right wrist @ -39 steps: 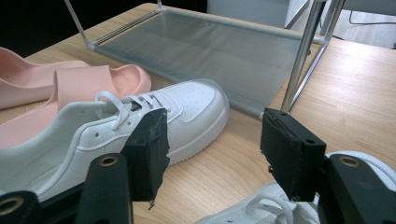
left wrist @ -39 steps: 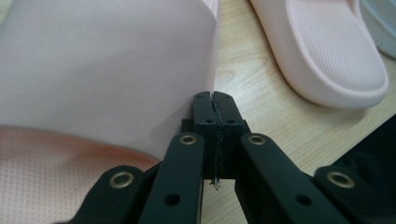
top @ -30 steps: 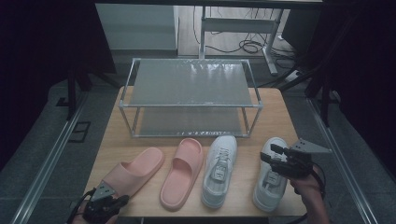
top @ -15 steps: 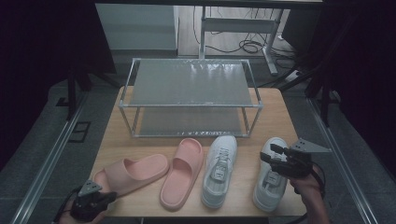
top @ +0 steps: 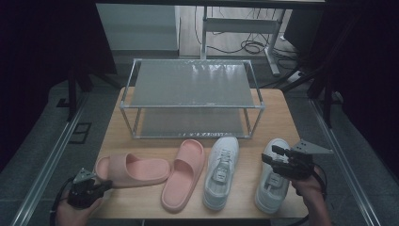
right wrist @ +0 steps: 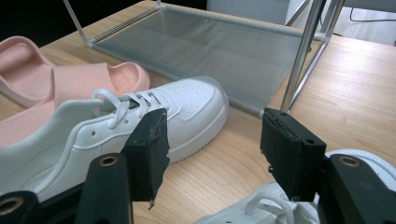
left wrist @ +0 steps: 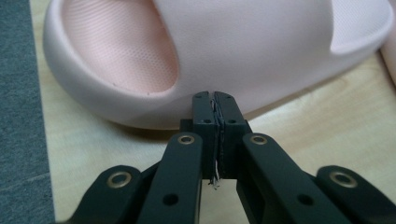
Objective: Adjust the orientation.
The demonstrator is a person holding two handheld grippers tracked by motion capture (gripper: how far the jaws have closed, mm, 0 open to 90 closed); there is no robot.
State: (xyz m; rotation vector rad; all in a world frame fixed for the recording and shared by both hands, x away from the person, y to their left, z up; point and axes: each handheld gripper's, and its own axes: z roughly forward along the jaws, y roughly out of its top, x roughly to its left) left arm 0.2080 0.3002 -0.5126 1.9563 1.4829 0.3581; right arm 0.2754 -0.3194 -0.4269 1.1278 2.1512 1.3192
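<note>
Two pink slippers and two white sneakers lie in a row on the wooden table. The left slipper point(top: 131, 169) point(left wrist: 233, 46) lies crosswise. My left gripper point(top: 106, 184) point(left wrist: 217, 101) is shut, with its tips pressed against that slipper's side wall near the heel. The second slipper point(top: 183, 174) point(right wrist: 93, 77) and the left sneaker point(top: 221, 172) point(right wrist: 187, 107) point toward the rack. My right gripper point(top: 272, 155) point(right wrist: 212, 140) hangs open just above the right sneaker point(top: 268, 193) point(right wrist: 252, 210), with nothing between its jaws.
A two-shelf metal shoe rack point(top: 190, 107) point(right wrist: 201, 46) stands at the back of the table point(top: 282, 122), both shelves bare. Its front leg point(right wrist: 299, 60) is close ahead of my right gripper. The table's left edge runs beside my left gripper.
The left slipper has swung from a diagonal to lying crosswise. My left gripper has shifted left along with its heel end. The right gripper has stayed over the right sneaker.
</note>
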